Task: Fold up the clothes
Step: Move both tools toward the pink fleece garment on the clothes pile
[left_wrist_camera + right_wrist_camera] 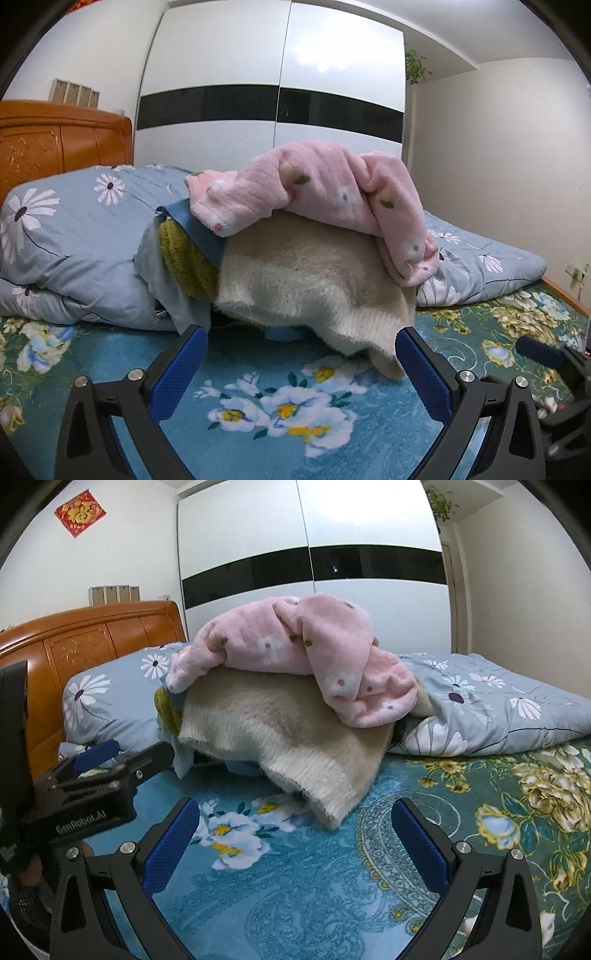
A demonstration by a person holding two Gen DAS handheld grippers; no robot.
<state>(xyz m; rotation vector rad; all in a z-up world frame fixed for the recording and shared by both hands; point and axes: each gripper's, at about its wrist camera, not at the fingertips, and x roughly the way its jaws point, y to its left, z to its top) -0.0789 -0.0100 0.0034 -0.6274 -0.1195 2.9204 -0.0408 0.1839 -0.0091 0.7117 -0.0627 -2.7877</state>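
- Two grippers, both low over the floral bedsheet (pixel 258 369), facing a clothes pile.
- Left gripper (pixel 301 347): jaws spread wide, holding nothing; right-hand pad just beside the drooping hem of the cream sweater (pixel 314 280).
- Right gripper (pixel 295 819): jaws spread wide, holding nothing; sweater corner hanging down to the sheet between and ahead of the pads.
- Pink fleece garment (pixel 332 195): draped over the sweater top, sleeve end hanging off the right edge.
- Green knit (pixel 184 262) and blue fabric strip (pixel 199 229): wedged at the pile's left edge.
- Blue daisy quilt (pixel 74 236): bunched behind and on both sides of the pile.
- Open sheet: in front of the pile and off to the right.
- Wooden headboard (pixel 92 642) at left; wardrobe (pixel 314 554) behind.
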